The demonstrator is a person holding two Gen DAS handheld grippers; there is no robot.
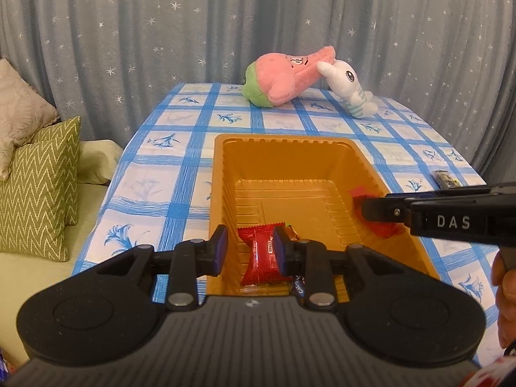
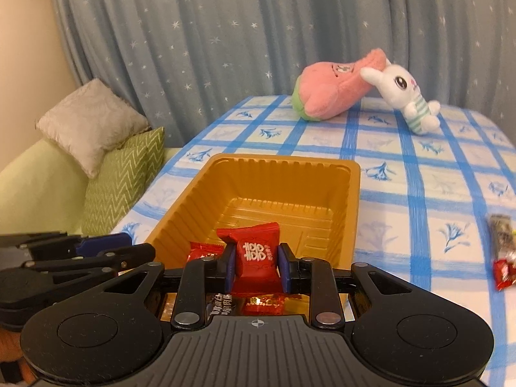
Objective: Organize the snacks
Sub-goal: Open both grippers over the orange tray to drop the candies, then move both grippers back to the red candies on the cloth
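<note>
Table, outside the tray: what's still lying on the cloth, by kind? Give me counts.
Plush toys: 2 (pink plush, bunny)
Loose snacks: 2 (dark pack, red candy)
Total: 4

Blue-checked table (image 2: 403,174) w/ gold tray (image 2: 354,193), 2 plush toys (image 2: 335,96), loose snack packets (image 2: 501,251) at right.

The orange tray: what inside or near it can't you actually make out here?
- Near end of the orange tray: hidden by each gripper body in both wrist views.
- Dark wrapper: mostly covered by the right gripper.
- Snacks at table edge: blurred, cut off.
</note>
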